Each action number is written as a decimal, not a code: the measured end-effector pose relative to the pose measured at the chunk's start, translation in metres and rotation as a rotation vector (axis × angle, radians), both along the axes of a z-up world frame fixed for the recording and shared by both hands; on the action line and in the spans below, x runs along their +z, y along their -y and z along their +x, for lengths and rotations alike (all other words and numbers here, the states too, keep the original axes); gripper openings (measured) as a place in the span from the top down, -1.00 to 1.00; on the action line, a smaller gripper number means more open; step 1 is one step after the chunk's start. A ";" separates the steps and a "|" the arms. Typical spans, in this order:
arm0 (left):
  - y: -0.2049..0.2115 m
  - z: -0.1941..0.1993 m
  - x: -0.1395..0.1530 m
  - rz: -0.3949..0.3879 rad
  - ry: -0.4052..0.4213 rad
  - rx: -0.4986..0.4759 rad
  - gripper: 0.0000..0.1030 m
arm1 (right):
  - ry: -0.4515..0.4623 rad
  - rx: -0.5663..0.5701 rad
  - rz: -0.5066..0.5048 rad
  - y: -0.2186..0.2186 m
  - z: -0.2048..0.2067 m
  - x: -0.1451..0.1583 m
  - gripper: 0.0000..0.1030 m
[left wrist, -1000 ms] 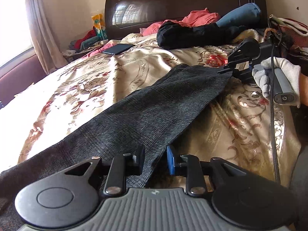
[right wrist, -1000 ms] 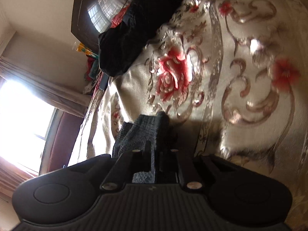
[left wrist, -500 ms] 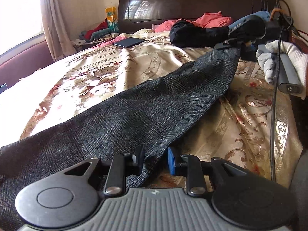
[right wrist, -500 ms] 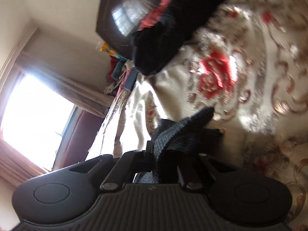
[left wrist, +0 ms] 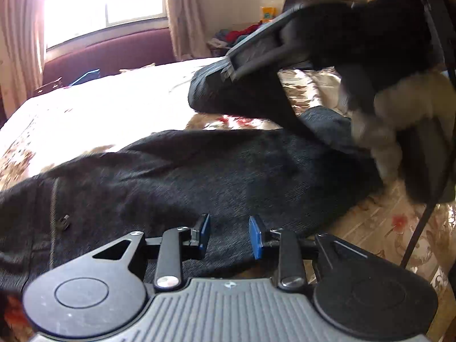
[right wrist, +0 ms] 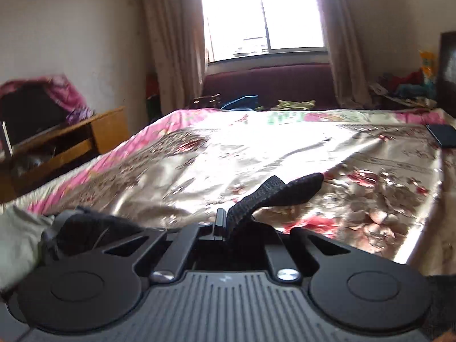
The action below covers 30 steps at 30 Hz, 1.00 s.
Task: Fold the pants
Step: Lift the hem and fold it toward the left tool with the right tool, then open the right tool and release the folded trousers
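Observation:
Dark grey pants lie across the floral bedspread. My left gripper hovers low over their near edge. Its blue pads stand apart and the jaws are opening; fabric shows behind the gap, not pinched. At the upper right a white-gloved hand carries my right gripper, which lifts the leg end up and over the rest of the pants. In the right wrist view my right gripper is shut on that leg's hem, which sticks out ahead above the bedspread.
A dark phone lies at the bed's far right. A wooden cabinet stands left of the bed, and a maroon bench sits under the window. A black cable hangs at the right, over the bedspread.
The right gripper has swung the leg end from near the headboard up and across over the pants, rolling as it went. Both views now face the window. The left jaws have widened slightly.

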<state>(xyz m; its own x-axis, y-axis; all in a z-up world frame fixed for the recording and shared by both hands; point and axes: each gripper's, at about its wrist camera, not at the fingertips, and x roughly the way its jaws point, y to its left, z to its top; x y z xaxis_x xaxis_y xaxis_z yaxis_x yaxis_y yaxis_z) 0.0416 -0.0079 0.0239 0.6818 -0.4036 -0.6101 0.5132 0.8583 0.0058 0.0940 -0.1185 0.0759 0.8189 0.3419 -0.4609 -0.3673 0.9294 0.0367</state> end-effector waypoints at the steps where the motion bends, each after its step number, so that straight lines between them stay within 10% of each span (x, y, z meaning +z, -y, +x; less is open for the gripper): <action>1: -0.010 -0.002 -0.001 -0.010 -0.006 0.024 0.16 | -0.033 0.053 -0.030 -0.020 0.002 -0.011 0.90; 5: -0.029 -0.005 0.005 -0.074 0.007 0.071 0.06 | -0.117 0.165 -0.131 -0.078 -0.005 -0.046 0.83; 9: -0.041 -0.002 0.006 -0.146 -0.001 0.083 0.05 | -0.097 0.107 -0.131 -0.065 -0.020 -0.033 0.42; 22: -0.070 -0.003 0.013 -0.232 -0.020 0.158 0.04 | -0.169 0.059 -0.151 -0.023 -0.047 -0.032 0.30; 30: -0.041 -0.001 0.023 -0.172 0.105 0.107 0.03 | -0.244 -0.422 0.109 0.108 -0.073 -0.035 0.31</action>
